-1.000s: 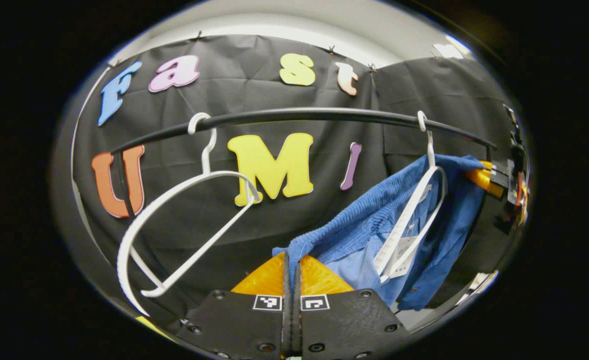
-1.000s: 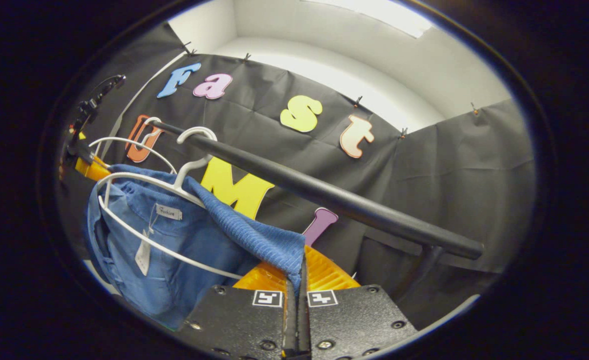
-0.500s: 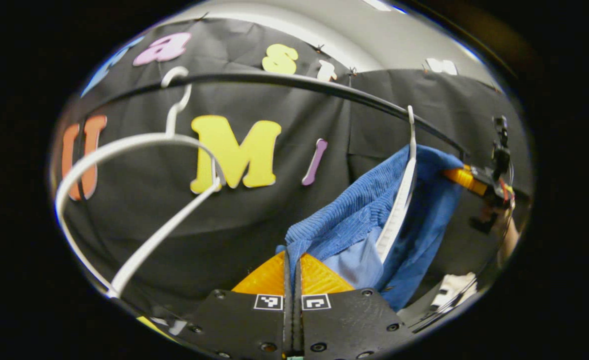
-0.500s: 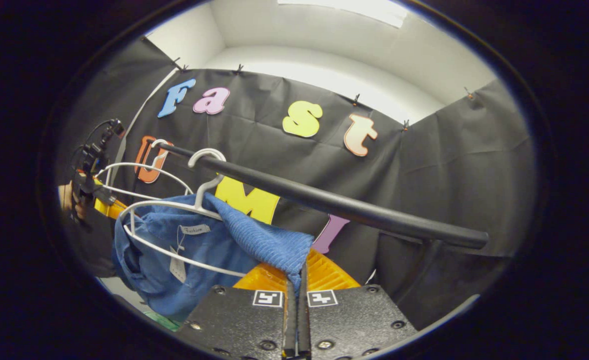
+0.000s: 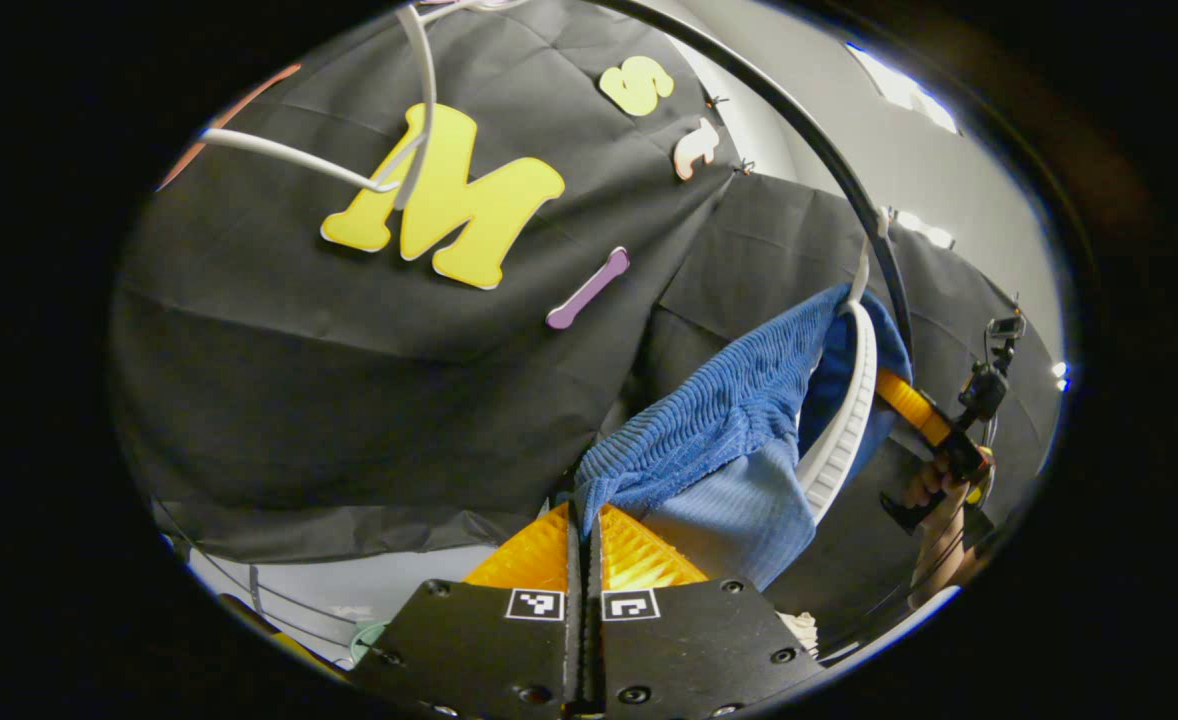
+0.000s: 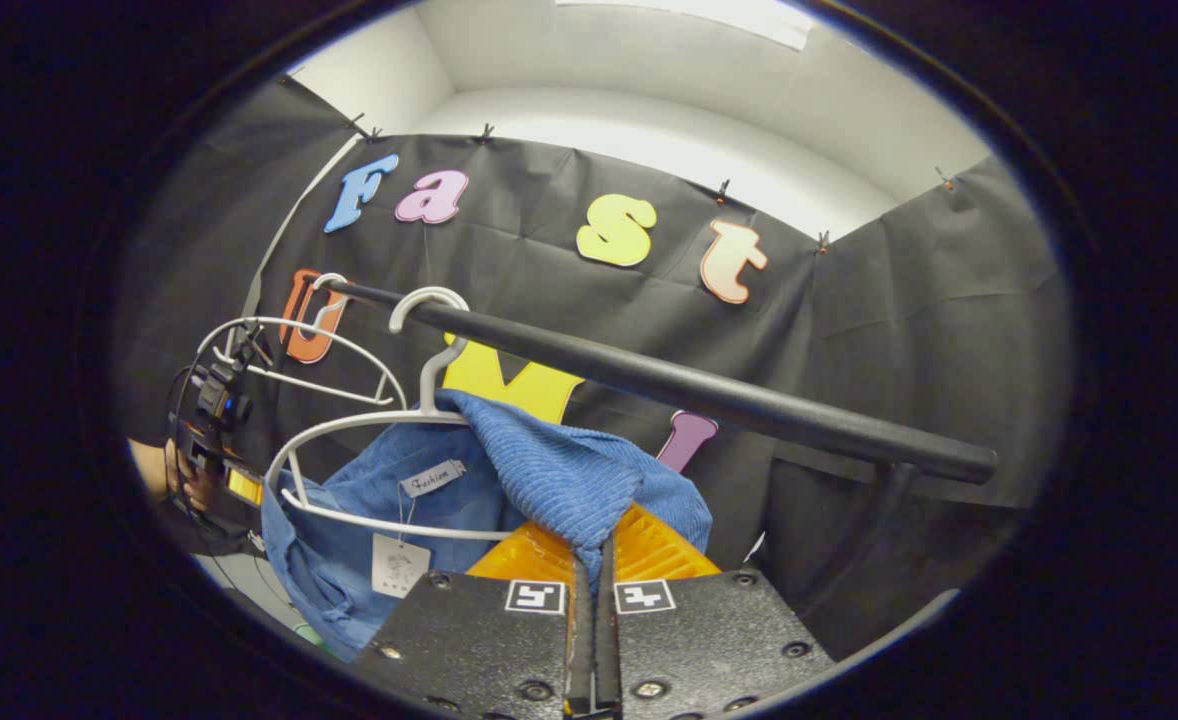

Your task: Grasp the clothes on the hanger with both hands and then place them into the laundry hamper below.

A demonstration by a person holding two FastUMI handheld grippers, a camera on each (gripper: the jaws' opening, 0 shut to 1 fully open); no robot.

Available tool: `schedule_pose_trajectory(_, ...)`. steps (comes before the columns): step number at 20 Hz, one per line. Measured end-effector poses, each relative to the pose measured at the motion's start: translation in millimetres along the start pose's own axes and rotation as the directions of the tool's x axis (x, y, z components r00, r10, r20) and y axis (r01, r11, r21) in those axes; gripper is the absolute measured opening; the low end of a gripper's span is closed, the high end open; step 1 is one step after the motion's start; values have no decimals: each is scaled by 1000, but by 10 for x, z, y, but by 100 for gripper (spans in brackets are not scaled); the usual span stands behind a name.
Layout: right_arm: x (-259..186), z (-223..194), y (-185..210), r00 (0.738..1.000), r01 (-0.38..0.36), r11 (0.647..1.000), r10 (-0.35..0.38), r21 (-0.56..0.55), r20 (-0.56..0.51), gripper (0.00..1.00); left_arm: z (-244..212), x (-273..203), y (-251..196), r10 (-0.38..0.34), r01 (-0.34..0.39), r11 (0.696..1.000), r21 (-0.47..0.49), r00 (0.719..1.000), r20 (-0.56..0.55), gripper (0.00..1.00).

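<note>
While it hangs on a white hanger [image 6: 349,430] hooked over the black rail [image 6: 709,395], the blue ribbed garment [image 6: 559,480] shows a white neck label and a paper tag inside its collar. One corded edge of it runs down into the pressed-together jaws of the right gripper [image 6: 594,560], which pinch it. In the left gripper view, another edge of the garment [image 5: 719,430] is likewise clamped in the left gripper [image 5: 581,525], its jaws closed on the cloth. A second, bare hanger [image 6: 299,345] hangs farther along the rail.
</note>
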State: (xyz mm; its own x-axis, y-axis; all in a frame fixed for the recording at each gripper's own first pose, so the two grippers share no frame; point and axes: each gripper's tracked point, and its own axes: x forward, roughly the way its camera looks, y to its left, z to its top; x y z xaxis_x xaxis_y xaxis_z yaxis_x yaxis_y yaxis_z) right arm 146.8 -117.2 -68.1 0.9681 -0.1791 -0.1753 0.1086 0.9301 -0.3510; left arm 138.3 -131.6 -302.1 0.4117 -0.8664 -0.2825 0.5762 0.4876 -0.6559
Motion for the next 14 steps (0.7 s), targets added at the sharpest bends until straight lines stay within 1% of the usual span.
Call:
schedule_pose_trajectory(1,9,-12,-19,1000,3,1000,-3,6,0,5,-55,38,-9,-6,6,1000,-7,1000,-3,5)
schedule_pose_trajectory(2,5,-5,-28,1000,0,1000,0,12,1,5,-94,78,0,-7,7,1000,-18,1000,-4,0)
schedule_pose_trajectory(3,11,-15,-33,1000,2,1000,-2,10,0,5,-135,96,-17,-13,13,1000,-27,1000,-3,0)
schedule_pose_trajectory(4,9,-13,-49,1000,4,1000,-4,2,1,5,-196,112,-34,-10,10,1000,-24,1000,-8,5)
schedule_pose_trajectory(5,26,-7,-59,1000,10,1000,-10,-7,3,5,-238,129,-25,-9,9,1000,-26,1000,-9,0)
schedule_pose_trajectory(6,28,8,-70,1000,9,1000,-9,-10,6,5,-281,146,-8,1,-1,1000,-24,1000,-13,0)
schedule_pose_trajectory(7,36,7,-33,1000,-5,1000,5,-7,7,5,-369,170,27,30,-30,1000,-1,999,-27,5)
schedule_pose_trajectory(8,36,8,-13,1000,-8,1000,8,-9,7,5,-544,210,58,76,-74,997,31,995,-67,0)
schedule_pose_trajectory(9,47,-19,-48,1000,3,1000,-3,-23,4,5,-717,212,82,89,-85,995,45,990,-111,0)
schedule_pose_trajectory(10,59,-83,-95,1000,14,999,-14,-34,-10,5,-837,188,117,105,-100,994,45,986,-129,0)
schedule_pose_trajectory(11,70,-152,-118,1000,15,1000,-16,-21,-23,5,-847,176,157,115,-113,993,23,985,-130,5)
schedule_pose_trajectory(12,77,-228,-130,999,10,1000,-10,4,-43,5,-794,186,186,116,-119,993,-15,986,-118,0)
schedule_pose_trajectory(13,99,-315,-153,998,15,1000,-13,24,-64,5,-756,154,201,115,-121,991,-50,988,-105,0)
schedule_pose_trajectory(14,108,-401,-205,996,33,999,-30,33,-83,5,-763,115,196,122,-128,990,-66,988,-91,0)
